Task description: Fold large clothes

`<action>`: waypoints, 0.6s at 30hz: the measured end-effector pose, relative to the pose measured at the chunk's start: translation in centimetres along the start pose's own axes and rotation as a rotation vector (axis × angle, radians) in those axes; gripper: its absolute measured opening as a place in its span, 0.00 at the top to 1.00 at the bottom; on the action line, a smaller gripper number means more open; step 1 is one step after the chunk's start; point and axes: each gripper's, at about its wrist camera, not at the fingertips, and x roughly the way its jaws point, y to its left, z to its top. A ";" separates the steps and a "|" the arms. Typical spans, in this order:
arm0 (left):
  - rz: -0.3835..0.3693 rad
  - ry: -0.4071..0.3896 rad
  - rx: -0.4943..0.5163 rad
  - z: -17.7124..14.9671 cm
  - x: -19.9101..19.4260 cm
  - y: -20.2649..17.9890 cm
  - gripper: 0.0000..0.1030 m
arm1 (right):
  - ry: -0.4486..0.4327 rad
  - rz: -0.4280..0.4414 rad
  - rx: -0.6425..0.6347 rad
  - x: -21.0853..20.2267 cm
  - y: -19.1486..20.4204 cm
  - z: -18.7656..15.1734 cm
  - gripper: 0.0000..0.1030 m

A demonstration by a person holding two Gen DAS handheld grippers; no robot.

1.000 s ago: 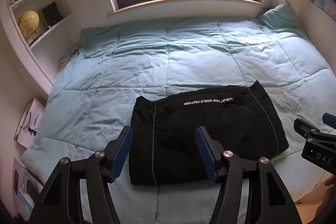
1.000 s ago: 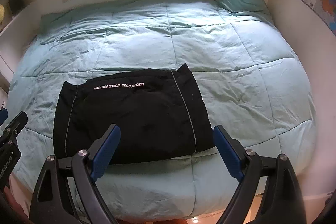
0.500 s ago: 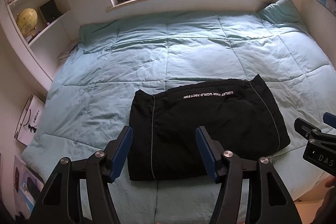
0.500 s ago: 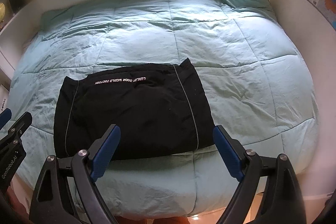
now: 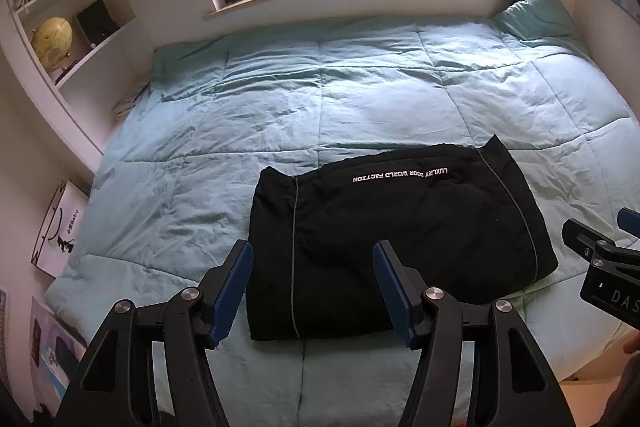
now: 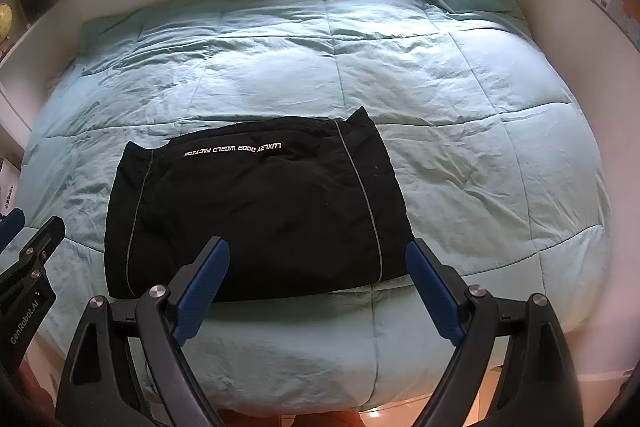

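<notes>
Black garment (image 5: 400, 247): upside-down white "LUXURY DOOR WORLD FACTION". Left tongs (image 6: 24, 283) body: "GenRobot.AI". Right tongs (image 5: 612, 267) body: "DAS".

Your left claw (image 5: 312, 287) is matte black, with two angular open-framed arms, each carrying a flat blue pad (image 5: 230, 293) with a finely ribbed face. Round silver screws (image 5: 190, 293) sit at the arm joints. Your right claw (image 6: 318, 297) is built the same: black frame, blue pads (image 6: 432, 291), silver screws (image 6: 476, 291). Its body shows the white letters "DAS" in your left view; the left claw's body reads "GenRobot.AI" in your right view.
</notes>
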 end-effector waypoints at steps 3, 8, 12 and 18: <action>0.000 -0.001 0.000 0.0 0.0 0.0 0.38 | 0.005 0.000 -0.003 0.2 0.0 0.0 0.12; -0.005 0.012 -0.008 -0.1 0.3 0.2 0.38 | 0.022 0.009 0.003 0.6 0.0 0.0 0.12; -0.010 0.021 -0.021 -0.1 0.6 0.4 0.38 | 0.021 0.009 -0.002 0.7 0.2 -0.1 0.12; -0.009 0.034 -0.006 -0.1 1.1 0.2 0.38 | 0.028 0.009 -0.011 1.0 0.0 -0.3 0.12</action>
